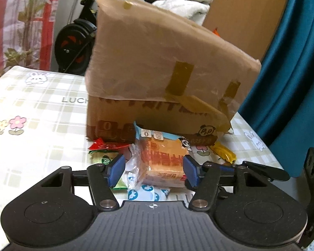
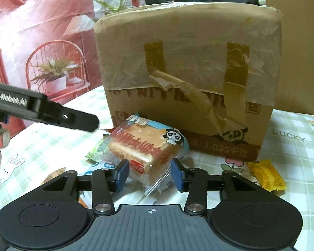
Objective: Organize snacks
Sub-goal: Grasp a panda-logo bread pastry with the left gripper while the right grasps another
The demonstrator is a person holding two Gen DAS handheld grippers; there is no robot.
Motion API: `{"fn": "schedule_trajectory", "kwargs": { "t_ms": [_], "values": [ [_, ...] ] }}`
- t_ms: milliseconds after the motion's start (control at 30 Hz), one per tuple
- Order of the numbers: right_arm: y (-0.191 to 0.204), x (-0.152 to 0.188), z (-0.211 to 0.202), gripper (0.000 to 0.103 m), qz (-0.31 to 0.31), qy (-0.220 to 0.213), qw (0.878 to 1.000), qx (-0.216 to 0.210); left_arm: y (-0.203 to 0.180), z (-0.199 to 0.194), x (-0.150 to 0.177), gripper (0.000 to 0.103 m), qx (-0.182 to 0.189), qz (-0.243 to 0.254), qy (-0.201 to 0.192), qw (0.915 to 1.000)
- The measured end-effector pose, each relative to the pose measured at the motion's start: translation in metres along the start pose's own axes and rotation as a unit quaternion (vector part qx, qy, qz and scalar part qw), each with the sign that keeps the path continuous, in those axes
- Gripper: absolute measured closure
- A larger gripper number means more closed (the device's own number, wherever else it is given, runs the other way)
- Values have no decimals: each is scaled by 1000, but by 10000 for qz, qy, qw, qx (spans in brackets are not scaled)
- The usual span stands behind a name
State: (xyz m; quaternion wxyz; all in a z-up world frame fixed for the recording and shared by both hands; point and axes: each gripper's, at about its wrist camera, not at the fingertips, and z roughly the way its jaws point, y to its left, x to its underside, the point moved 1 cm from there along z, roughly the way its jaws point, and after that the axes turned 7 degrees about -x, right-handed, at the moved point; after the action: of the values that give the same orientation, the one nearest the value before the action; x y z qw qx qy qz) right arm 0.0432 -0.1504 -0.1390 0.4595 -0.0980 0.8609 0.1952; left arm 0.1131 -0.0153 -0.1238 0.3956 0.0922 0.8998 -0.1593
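- Left wrist view: left gripper (image 1: 153,170) low centre of frame, blue pads either side of a wrapped bread packet (image 1: 161,159); right pad looks to touch the wrapper, left pad stands off it, so grip cannot be told
- Packet lies on the checked tablecloth (image 1: 37,113), just in front of a taped cardboard box (image 1: 165,71) at centre
- Red wrapper (image 1: 100,145) left of the packet, yellow wrapper (image 1: 225,152) right
- Right wrist view: right gripper (image 2: 149,174) low centre, jaws part open around the same packet's (image 2: 144,148) near end; contact unclear
- Box (image 2: 188,79) behind; yellow wrapper (image 2: 265,175) lower right
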Motion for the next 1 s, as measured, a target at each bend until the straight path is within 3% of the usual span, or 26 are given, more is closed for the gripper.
{"fn": "schedule_trajectory", "kwargs": {
  "t_ms": [500,667,833,1000],
  "values": [
    [-8,3,25,54,18,242,9997,-49,0,58,3,44,193,-201,437,9987],
    [-3,5,27,70,64,297,9995,-64,0,53,6,57,242,-150,339,9990],
    [14,7,19,73,-327,340,9989,41,-9,40,13,57,93,-63,271,9996],
    [18,8,7,74,-321,275,9991,10,-14,27,20,57,75,-95,219,9997]
  ]
}}
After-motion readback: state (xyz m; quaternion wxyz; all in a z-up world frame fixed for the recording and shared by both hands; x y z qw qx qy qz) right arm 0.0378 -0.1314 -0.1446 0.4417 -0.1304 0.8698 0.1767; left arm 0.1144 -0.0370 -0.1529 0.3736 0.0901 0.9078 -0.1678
